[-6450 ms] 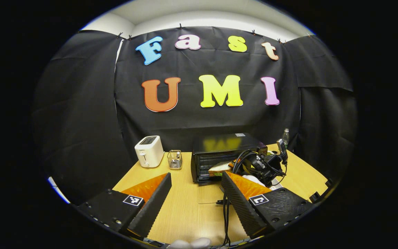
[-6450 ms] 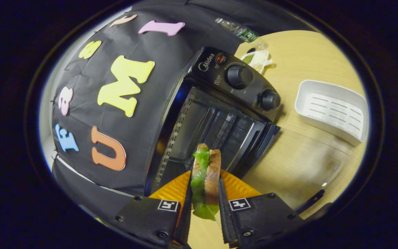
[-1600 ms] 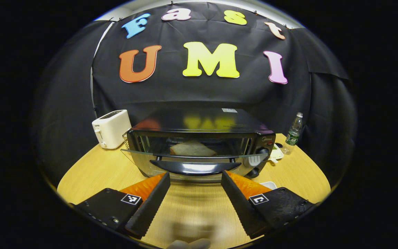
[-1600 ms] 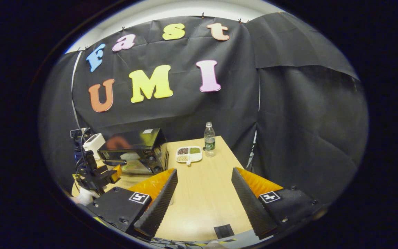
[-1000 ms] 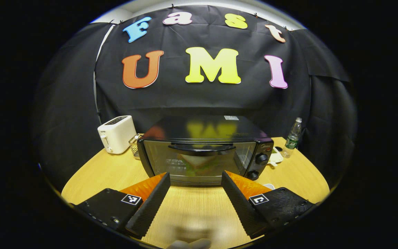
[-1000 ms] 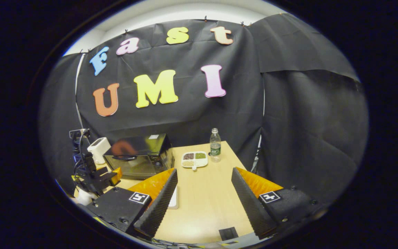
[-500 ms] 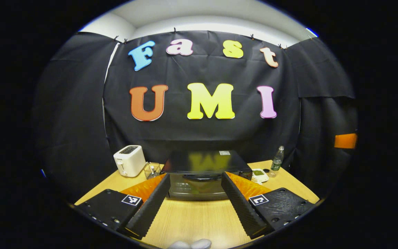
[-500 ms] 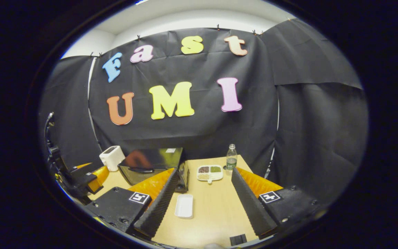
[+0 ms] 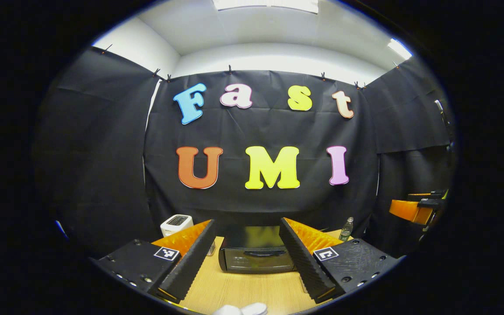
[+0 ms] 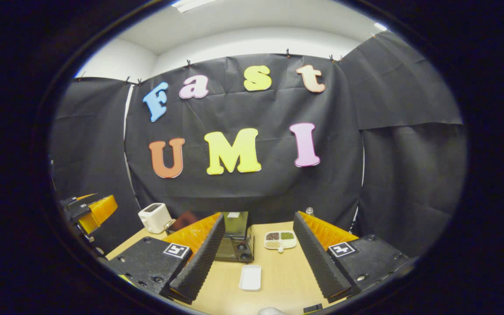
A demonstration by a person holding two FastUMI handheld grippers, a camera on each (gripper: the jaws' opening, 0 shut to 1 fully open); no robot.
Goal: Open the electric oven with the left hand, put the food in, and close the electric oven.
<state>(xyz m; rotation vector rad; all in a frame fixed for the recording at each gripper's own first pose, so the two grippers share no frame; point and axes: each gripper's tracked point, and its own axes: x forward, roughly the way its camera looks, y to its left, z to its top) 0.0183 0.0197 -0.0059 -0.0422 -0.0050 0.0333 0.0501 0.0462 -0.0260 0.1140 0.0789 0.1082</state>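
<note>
The black electric oven (image 9: 256,254) stands on the wooden table (image 9: 243,289) with its glass door shut and the handle up at the top. The food cannot be made out behind the dark door. My left gripper (image 9: 246,223) is open and empty, held back from the oven and well above the table. My right gripper (image 10: 259,216) is also open and empty, off to the oven's right. In the right gripper view the oven (image 10: 234,245) sits partly behind my left finger. The right gripper's orange finger (image 9: 411,211) shows at the far right of the left gripper view.
A white toaster (image 9: 176,224) stands left of the oven and a water bottle (image 9: 346,228) to its right. In front of the oven's right side lie a white tray (image 10: 250,278) and a divided dish of grains (image 10: 280,239). The other gripper (image 10: 90,211) hangs at the left.
Both grippers have drawn back and risen, so the oven looks smaller and lower. The door, half open 1.6 s ago, stays shut. The sandwich is out of the right gripper.
</note>
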